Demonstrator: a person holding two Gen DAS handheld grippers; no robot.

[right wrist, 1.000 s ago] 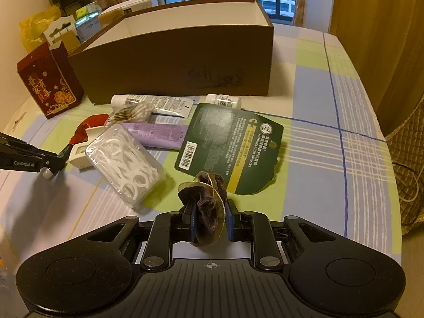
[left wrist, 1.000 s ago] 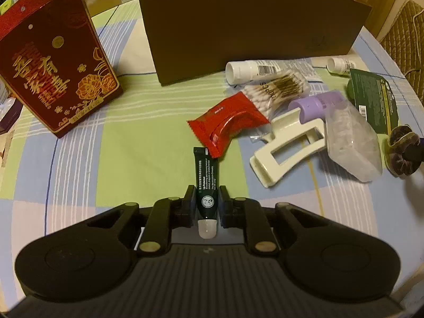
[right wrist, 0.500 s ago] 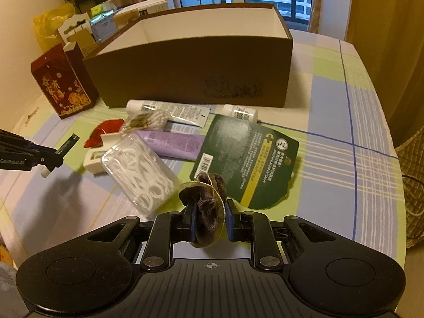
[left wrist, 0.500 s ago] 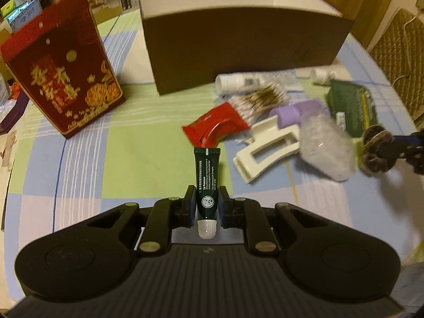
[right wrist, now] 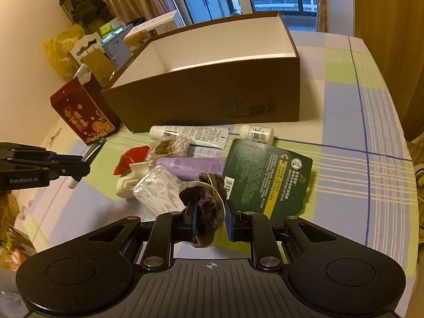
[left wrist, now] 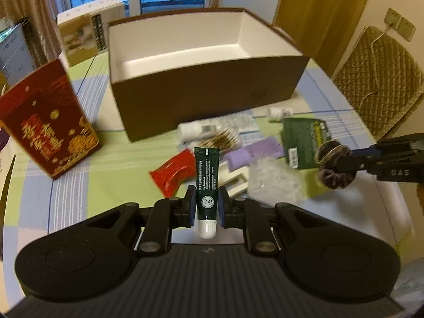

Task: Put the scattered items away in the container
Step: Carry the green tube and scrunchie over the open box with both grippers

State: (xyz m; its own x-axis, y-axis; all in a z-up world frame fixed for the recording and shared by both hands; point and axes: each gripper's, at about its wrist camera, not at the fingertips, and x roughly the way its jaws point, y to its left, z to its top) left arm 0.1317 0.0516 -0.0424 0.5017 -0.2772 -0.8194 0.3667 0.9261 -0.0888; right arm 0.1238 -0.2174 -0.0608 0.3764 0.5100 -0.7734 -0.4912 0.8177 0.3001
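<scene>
My left gripper (left wrist: 206,206) is clamped tight on a small dark green squeeze tube with a white cap (left wrist: 206,182). The cap sits back toward my camera and the flat crimped end points forward, so the tube's long axis runs straight ahead along the fingers. My right gripper (right wrist: 209,220) is closed on a dark brown velvet hair scrunchie (right wrist: 208,206), bunched between the pads and bulging above and below them.

Both loads hang clear above the checked tablecloth (right wrist: 371,122). What matters for the next move is the big brown cardboard box with a white inside (left wrist: 201,90): it lies directly ahead of both grippers, beyond the pile, its long side facing me, and its visible interior looks empty. The near wall stands between each load and the opening, so I judge I must carry over that rim before letting go. In the left view the box looks closer and centred, so I would guess the left hand gets there first.

Between me and the box lie a red foil packet (left wrist: 172,172), a lilac tube (right wrist: 190,165), a clear plastic case (right wrist: 159,190) and a dark green card (right wrist: 265,177).
</scene>
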